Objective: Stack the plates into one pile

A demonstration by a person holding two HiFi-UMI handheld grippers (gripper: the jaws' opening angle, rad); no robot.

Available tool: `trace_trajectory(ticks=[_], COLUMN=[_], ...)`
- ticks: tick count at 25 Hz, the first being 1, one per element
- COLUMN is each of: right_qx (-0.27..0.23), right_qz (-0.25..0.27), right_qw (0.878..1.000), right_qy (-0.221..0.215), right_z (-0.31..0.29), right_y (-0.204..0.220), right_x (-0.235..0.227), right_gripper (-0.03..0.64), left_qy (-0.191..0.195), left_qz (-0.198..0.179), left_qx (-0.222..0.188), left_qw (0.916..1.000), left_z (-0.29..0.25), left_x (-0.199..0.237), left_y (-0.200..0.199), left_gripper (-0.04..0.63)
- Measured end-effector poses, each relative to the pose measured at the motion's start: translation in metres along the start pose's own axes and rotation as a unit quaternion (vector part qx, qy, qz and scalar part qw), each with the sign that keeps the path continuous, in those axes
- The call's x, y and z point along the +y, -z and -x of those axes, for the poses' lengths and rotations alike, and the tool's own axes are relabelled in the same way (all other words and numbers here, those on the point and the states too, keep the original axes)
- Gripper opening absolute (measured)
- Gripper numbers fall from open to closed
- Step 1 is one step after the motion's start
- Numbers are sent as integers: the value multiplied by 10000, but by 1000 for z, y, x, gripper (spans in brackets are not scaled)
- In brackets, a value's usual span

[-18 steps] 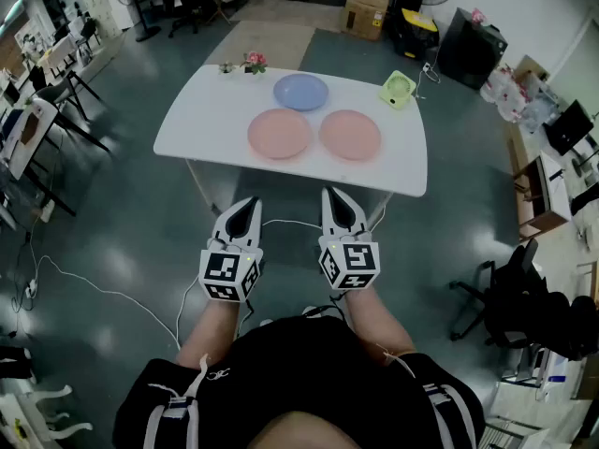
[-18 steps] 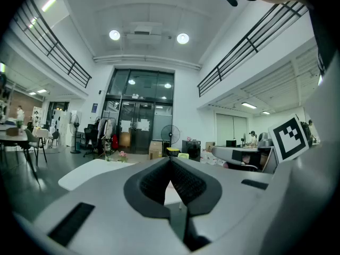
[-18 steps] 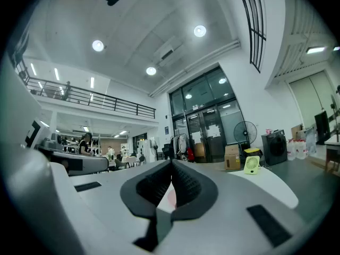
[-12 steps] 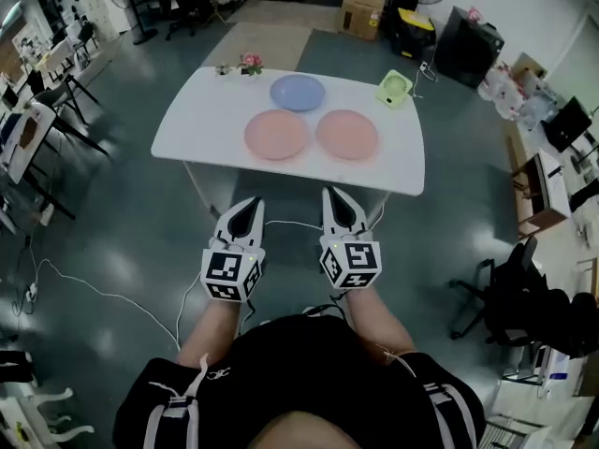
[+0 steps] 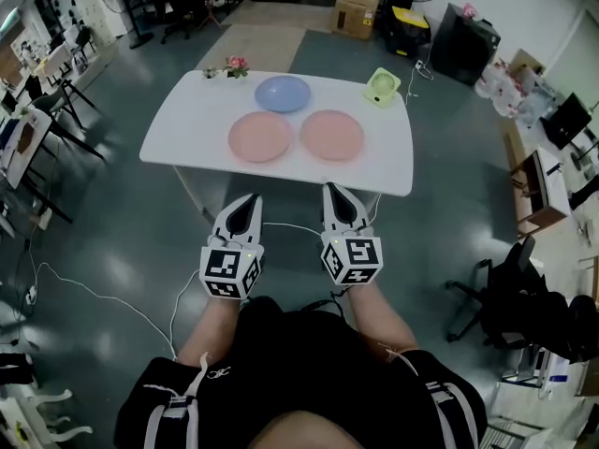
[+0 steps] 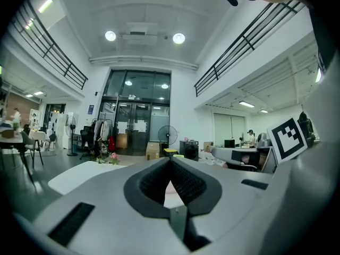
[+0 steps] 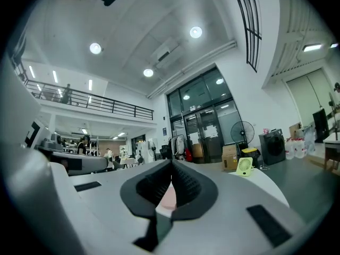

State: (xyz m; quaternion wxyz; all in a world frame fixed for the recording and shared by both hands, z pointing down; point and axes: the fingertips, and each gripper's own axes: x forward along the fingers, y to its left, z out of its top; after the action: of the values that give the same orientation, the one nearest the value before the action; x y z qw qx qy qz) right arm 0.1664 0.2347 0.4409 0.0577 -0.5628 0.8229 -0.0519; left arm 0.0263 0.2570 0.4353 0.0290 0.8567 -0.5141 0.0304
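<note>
Head view: two pink plates (image 5: pixel 258 137) (image 5: pixel 331 135), blue plate (image 5: pixel 283 94)

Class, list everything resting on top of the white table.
On the white table: blue plate, left pink plate, right pink plate, none stacked; green fan; pink flowers. The tabletop beneath each plate is covered.

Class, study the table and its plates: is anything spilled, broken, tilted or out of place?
Nothing stands out. The round blue plate, one round pink plate and a second round pink plate lie flat and apart on the white table, with no spill or damage visible.
</note>
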Motion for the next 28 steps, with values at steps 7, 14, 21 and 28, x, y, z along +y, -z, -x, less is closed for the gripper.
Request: trace_trajectory(ticks=[7, 14, 21, 28], right_qx=[25, 17, 71, 37], right_qz=[-121, -97, -4, 123], right_qw=[9998, 9991, 9970, 9930], right_qy=[127, 422, 767, 1172], right_z=[-8, -48, -127, -250], right_y=[0, 2, -1, -23], right_x=[-44, -79, -126, -179], right_gripper=[15, 15, 15, 15], left_qy=[145, 325, 695, 1124], left_qz=[-206, -105, 5, 86], left_qx=[26, -1, -30, -134], left_qw=[9997, 9994, 9976, 9935], left_z=[-37, -94, -191, -321], left_x=[-27, -10, 24, 87], left_y=[2, 3, -2, -34], left_gripper=[12, 12, 12, 12])
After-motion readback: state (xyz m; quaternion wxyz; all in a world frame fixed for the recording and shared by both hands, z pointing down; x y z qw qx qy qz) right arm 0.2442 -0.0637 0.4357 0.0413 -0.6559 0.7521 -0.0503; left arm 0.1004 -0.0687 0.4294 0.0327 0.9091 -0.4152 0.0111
